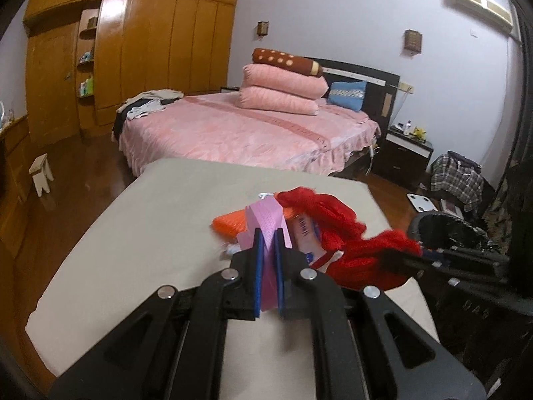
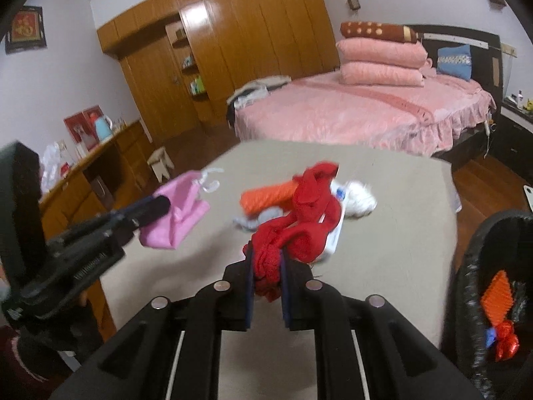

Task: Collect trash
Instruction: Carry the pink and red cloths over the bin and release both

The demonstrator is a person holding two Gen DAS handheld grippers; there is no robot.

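My left gripper (image 1: 269, 237) is shut on a pink plastic bag (image 1: 266, 215), held above the beige table (image 1: 133, 233). In the right wrist view the same pink bag (image 2: 181, 211) hangs from the left gripper (image 2: 160, 205) at the left. My right gripper (image 2: 266, 256) is shut on a red mesh net (image 2: 299, 220), which trails up off the table; the left wrist view shows that red net (image 1: 333, 220) and the right gripper (image 1: 394, 257) at the right. Still on the table lie an orange mesh piece (image 2: 266, 196), a white-and-blue packet (image 2: 336, 233), a white crumpled wad (image 2: 361, 196) and a grey scrap (image 2: 255, 221).
A bin with a black liner (image 2: 466, 266) stands at the table's right edge, holding an orange piece (image 2: 498, 296) and red foil (image 2: 506, 343). A pink bed (image 2: 366, 113), a wooden wardrobe (image 2: 233, 33), a small stool (image 2: 161, 163) and a side desk (image 2: 100, 160) lie beyond.
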